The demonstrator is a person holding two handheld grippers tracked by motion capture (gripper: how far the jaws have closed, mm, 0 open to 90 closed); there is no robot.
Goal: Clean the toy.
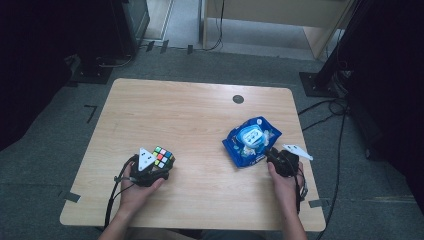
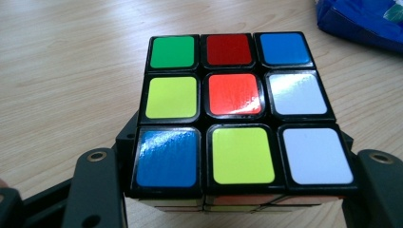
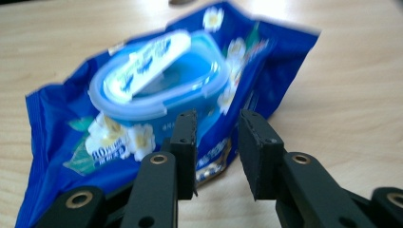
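Pale wood covers the worktop [image 1: 200, 125], a rounded rectangle standing on grey carpet, with a small dark disc [image 1: 238, 99] set into it near the far edge.

Next in size is the blue wet-wipes pack [image 1: 251, 141], lying flat on the right half of the worktop. Its light-blue plastic lid [image 3: 157, 83] sits on top with the white flap tilted partly up, and white flowers are printed on the wrapper. The near edge of the pack lies just in front of the right claw [image 3: 216, 152]. That claw points at the pack from the near right; its two black jaws stand a little apart with nothing between them, and the pads press on nothing. The person's right hand [image 1: 284, 182] holds it low over the wood.

Smaller still is the puzzle cube [image 1: 163, 157], on the left half of the worktop, well apart from the pack. The left claw [image 1: 159, 167] is clamped on it, one jaw against each side of the cube's near lower part. Its top face shows green, red, blue, yellow, orange and white stickers.
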